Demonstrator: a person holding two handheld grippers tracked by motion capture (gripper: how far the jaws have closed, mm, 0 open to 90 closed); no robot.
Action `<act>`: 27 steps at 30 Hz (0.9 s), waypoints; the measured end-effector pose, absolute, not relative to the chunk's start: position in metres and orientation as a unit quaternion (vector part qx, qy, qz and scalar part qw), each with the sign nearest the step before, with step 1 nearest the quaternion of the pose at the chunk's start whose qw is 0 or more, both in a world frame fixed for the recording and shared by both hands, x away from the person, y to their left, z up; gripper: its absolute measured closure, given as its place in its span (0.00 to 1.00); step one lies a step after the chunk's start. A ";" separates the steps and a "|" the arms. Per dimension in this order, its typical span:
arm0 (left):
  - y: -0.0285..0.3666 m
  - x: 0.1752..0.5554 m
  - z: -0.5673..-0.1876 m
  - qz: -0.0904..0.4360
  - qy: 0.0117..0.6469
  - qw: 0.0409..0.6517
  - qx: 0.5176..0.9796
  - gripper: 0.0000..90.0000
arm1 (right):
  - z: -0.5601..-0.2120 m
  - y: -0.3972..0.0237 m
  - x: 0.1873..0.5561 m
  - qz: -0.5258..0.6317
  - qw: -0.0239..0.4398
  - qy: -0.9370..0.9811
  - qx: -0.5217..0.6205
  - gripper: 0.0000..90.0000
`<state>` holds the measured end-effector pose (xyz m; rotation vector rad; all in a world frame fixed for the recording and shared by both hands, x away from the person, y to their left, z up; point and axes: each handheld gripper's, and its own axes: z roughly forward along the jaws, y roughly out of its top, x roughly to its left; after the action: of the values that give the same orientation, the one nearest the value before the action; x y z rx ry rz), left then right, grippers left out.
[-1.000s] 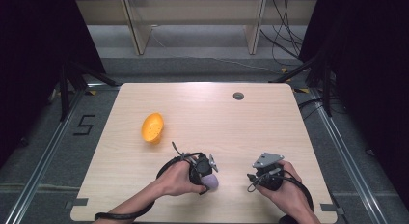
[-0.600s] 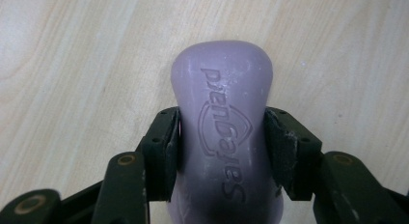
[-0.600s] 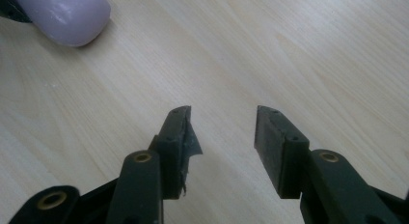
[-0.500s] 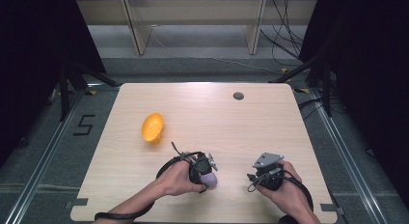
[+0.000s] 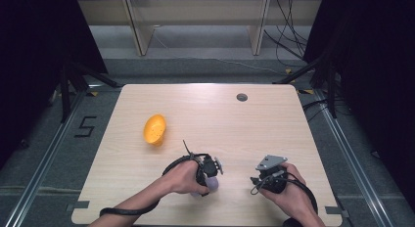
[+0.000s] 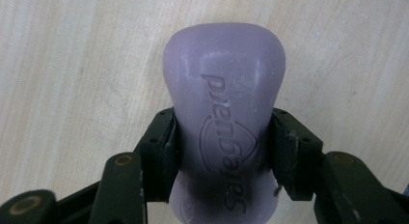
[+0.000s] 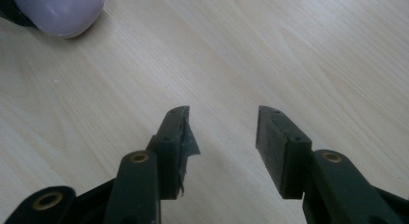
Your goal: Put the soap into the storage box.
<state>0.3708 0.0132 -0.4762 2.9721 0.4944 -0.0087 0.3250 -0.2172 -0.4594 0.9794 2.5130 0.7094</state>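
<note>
A purple soap bar point(image 6: 224, 98) with raised lettering lies on the wooden table point(image 5: 244, 129) near the front edge. My left gripper point(image 6: 223, 137) has its pads against both sides of the bar; its jaws have just been opening a little, with the bar still between them. In the high view the left gripper point(image 5: 209, 177) sits over the soap bar point(image 5: 211, 184). To its right, my right gripper point(image 5: 262, 180) rests low over the table. The right gripper point(image 7: 222, 122) stands open with bare wood between its jaws, and the soap bar point(image 7: 58, 11) lies off to its upper left.
An orange bowl-like object point(image 5: 155, 129) lies on the left half of the table. A round grey cable hole point(image 5: 242, 97) sits near the far edge. Black stands and cables flank the table on the floor.
</note>
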 end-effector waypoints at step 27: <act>0.021 0.375 -0.465 0.016 0.265 0.098 0.959 0.55 | -0.460 -0.218 0.325 0.249 0.170 0.887 0.350 0.62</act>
<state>0.3750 0.0213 -0.4649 2.8389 0.7838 0.0464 0.3249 -0.2182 -0.4596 0.9951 2.5196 0.7081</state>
